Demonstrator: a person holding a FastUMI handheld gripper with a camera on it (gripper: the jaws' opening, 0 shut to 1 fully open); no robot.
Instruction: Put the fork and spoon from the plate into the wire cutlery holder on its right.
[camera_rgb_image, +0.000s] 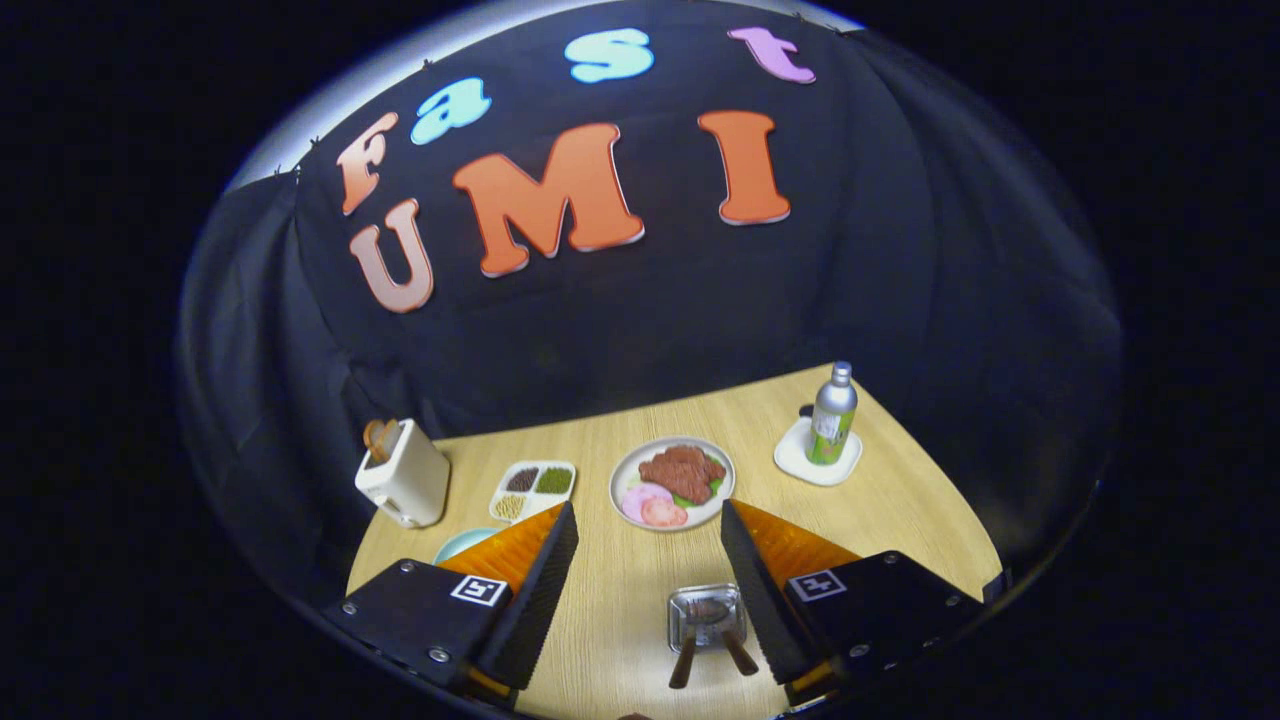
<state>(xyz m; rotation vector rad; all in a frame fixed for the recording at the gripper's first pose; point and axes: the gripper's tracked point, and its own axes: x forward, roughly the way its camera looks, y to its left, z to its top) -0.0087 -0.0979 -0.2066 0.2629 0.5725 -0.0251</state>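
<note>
My gripper (648, 505) hangs open above the wooden table, with nothing between its fingers. Low between the fingers, nearer the right one, stands the wire cutlery holder (706, 615), seen from above. Two brown-handled utensils (684, 660) lean in it with their handles pointing towards me; I cannot tell fork from spoon. A light blue plate (460, 543) peeks out behind the left finger, mostly hidden, left of the holder.
Just beyond the fingertips lies a white plate of meat and sliced food (672, 482). Left of it are a divided tray of beans (533, 490) and a cream toaster (403, 475). Far right, a bottle (832, 413) stands on a white coaster (800, 460).
</note>
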